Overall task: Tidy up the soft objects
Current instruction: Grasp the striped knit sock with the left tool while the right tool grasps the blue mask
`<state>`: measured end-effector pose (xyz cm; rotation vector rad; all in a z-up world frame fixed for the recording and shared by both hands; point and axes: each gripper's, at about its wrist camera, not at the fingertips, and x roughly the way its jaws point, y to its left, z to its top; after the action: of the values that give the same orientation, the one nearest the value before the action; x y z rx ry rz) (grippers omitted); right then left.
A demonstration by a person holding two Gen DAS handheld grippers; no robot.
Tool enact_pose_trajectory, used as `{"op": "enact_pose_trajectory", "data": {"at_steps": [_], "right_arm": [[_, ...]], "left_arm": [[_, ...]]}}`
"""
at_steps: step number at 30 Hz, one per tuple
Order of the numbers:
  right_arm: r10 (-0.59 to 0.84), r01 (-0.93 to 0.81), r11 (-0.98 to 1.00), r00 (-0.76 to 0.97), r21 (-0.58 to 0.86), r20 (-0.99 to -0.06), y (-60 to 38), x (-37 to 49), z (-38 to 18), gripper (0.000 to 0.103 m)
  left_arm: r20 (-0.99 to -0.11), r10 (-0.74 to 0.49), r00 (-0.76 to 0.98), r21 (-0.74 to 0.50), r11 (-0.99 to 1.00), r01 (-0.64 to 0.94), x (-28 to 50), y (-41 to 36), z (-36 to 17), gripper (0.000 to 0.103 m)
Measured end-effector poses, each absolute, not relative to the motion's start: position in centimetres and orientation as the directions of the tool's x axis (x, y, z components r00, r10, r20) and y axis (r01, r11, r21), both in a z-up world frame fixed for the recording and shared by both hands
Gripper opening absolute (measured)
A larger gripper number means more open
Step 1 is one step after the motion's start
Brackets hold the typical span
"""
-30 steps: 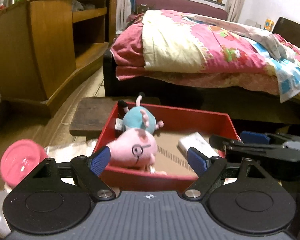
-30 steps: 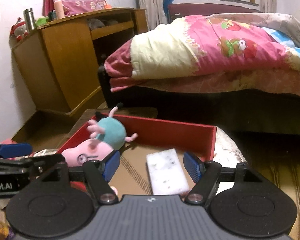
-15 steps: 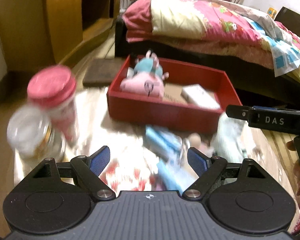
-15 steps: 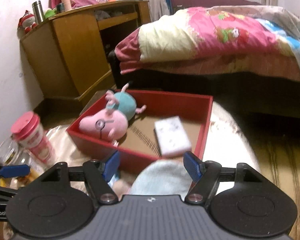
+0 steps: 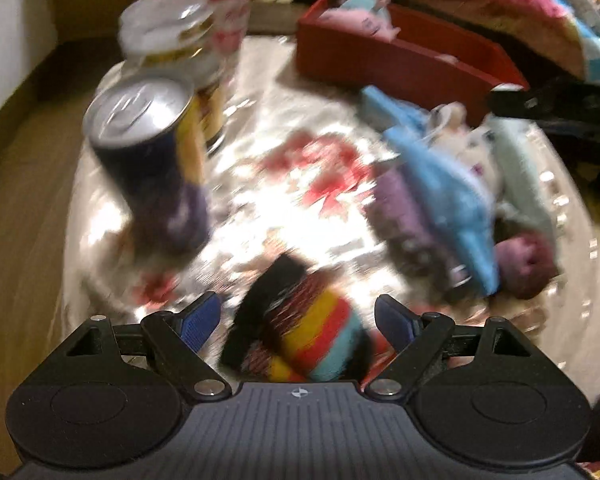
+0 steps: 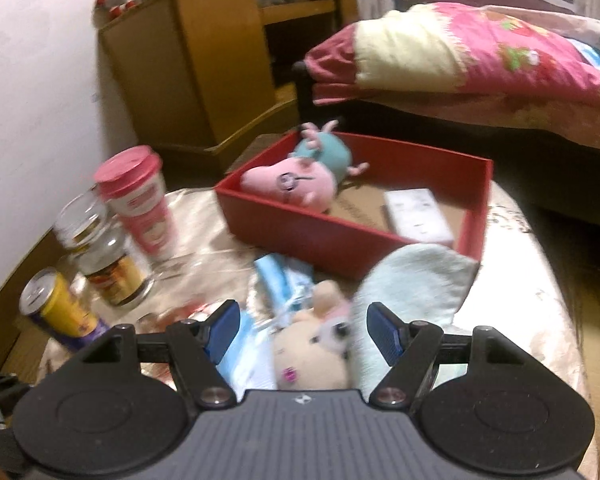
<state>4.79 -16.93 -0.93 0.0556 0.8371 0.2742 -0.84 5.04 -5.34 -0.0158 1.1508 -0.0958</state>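
The left gripper [image 5: 298, 318] stood with its blue-padded fingers spread wide on both sides of a striped knitted sock [image 5: 300, 336] in black, yellow, red and turquoise, which lay on the shiny flowered tablecloth [image 5: 260, 168], not touched by either pad. The right gripper [image 6: 303, 332] was also released, its fingers apart over a cream plush toy [image 6: 312, 356] that lay between a pale blue cloth [image 6: 412, 280] and a blue plush [image 6: 276, 276]. Beyond this pile stood the red cardboard box [image 6: 300, 236] with a pink pig plush in a teal shirt [image 6: 304, 176] and a white packet [image 6: 418, 212] inside it, while a pink-lidded cup [image 6: 138, 200], a glass jar [image 6: 108, 268] and a yellow drink can [image 6: 60, 308] stood near each other at the left side of the table.
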Motion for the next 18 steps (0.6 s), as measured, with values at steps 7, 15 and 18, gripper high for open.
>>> {"op": "enact_pose_trajectory", "data": {"at_steps": [7,15,18], "right_arm": [[0.276,-0.247,0.957,0.612,0.152,-0.741,-15.6,4.1,-1.4,0.048],[0.3,-0.274,0.946,0.552,0.171,-0.778,-15.6,4.3,-2.6,0.048],[0.327,-0.288,0.936,0.509,0.2,-0.796,-15.2,4.5,-3.2,0.048]], "left_arm": [[-0.937,-0.074,0.343,-0.047,0.995,0.089,0.0,3.7,-7.7,0.079],[-0.933,-0.092,0.348,-0.049,0.99,0.13,-0.5,3.2,-7.3,0.032],[-0.935,-0.111,0.338,-0.077,0.991,0.113,-0.2,3.4,-7.2,0.027]]}}
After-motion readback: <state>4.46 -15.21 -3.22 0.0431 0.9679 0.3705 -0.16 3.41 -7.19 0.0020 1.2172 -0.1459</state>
